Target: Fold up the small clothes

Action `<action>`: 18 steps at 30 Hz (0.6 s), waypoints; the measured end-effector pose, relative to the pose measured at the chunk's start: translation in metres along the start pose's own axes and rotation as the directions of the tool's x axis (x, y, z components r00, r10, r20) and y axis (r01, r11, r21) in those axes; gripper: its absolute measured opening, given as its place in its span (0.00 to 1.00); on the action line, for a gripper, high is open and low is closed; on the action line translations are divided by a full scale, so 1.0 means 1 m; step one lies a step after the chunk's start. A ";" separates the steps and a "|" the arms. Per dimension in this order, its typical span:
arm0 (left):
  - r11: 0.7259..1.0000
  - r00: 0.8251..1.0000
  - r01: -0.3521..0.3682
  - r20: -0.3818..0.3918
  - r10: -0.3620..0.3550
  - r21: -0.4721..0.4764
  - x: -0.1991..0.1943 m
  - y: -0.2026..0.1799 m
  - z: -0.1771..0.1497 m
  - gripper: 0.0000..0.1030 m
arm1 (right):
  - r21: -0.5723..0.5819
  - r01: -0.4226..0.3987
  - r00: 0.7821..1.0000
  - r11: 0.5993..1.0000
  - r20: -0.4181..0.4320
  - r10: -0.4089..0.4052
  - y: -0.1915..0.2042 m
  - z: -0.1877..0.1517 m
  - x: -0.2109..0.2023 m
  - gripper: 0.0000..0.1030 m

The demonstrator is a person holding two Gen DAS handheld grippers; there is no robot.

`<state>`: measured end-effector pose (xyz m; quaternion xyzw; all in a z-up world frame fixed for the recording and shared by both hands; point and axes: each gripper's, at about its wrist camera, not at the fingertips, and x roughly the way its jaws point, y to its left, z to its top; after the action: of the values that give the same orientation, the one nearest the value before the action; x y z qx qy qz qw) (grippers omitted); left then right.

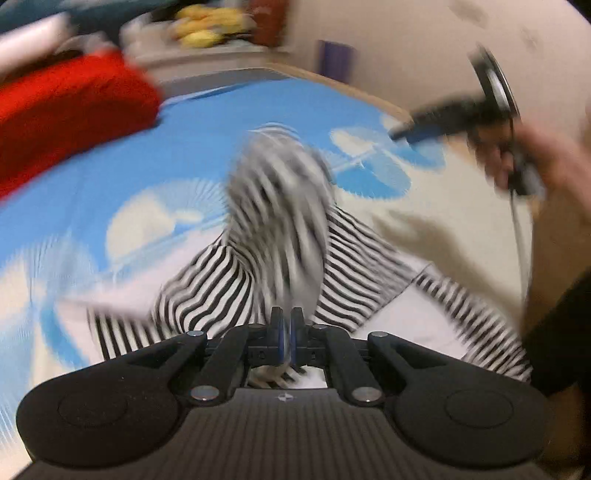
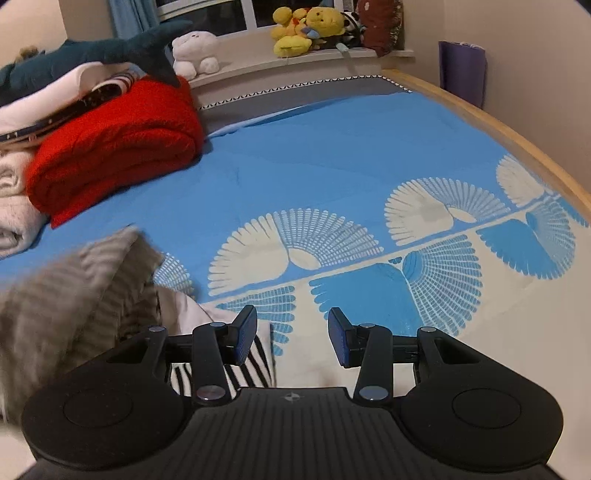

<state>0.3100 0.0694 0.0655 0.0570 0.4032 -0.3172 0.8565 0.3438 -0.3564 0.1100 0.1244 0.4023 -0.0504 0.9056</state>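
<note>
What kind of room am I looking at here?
Most likely a bedroom. A wood-framed bed with a blue patterned sheet fills the view, a folded red blanket lies on it, and plush toys sit on the window ledge.

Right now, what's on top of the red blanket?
A dark shark plush's tail rests on the red blanket's top edge; folded white and patterned linens lean against it. Whatever sits behind is hidden.

The striped top (image 1: 280, 236) is soft cloth. The red blanket (image 2: 114, 147) looks fuzzy. The bed frame (image 2: 491, 122) is smooth pale wood.
</note>
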 end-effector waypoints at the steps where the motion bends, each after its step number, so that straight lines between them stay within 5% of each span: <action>1: 0.996 0.998 -0.035 0.047 0.039 -0.087 -0.011 0.005 -0.002 0.04 | 0.007 -0.015 1.000 1.000 -0.001 0.015 0.001 -0.001 -0.001 0.43; 3: 0.951 0.991 -0.081 0.074 0.108 -0.298 -0.019 0.018 -0.002 0.10 | 0.024 -0.057 0.998 0.998 -0.008 0.057 0.004 -0.003 -0.004 0.43; 5: 0.858 0.981 -0.127 0.064 0.182 -0.498 -0.013 0.031 -0.004 0.12 | 0.036 -0.079 0.996 0.996 -0.031 0.080 0.010 -0.008 -0.001 0.43; 7: 0.749 0.979 -0.126 0.040 0.199 -0.650 0.004 0.055 -0.018 0.25 | 0.065 -0.122 0.989 0.990 -0.073 0.126 0.015 -0.013 0.005 0.43; 9: 0.626 0.975 -0.210 -0.118 0.186 -0.751 0.032 0.078 -0.024 0.26 | 0.112 -0.178 0.973 0.978 -0.129 0.192 0.022 -0.020 0.014 0.43; 11: 0.542 0.972 -0.232 -0.206 0.110 -0.808 0.058 0.088 -0.036 0.29 | 0.146 -0.220 0.949 0.965 -0.196 0.246 0.031 -0.030 0.026 0.43; 13: 0.500 0.968 -0.235 -0.246 0.046 -0.833 0.078 0.094 -0.042 0.46 | 0.155 -0.242 0.925 0.958 -0.260 0.276 0.040 -0.040 0.039 0.43; 18: 0.494 0.944 -0.311 -0.326 0.059 -0.812 0.103 0.095 -0.057 0.51 | 0.204 -0.189 0.894 0.961 -0.369 0.254 0.052 -0.060 0.072 0.46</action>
<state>0.3777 0.1128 -0.0624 -0.2879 0.6042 0.0270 0.7425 0.3591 -0.2899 0.0281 0.2504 0.5527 0.0468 0.7935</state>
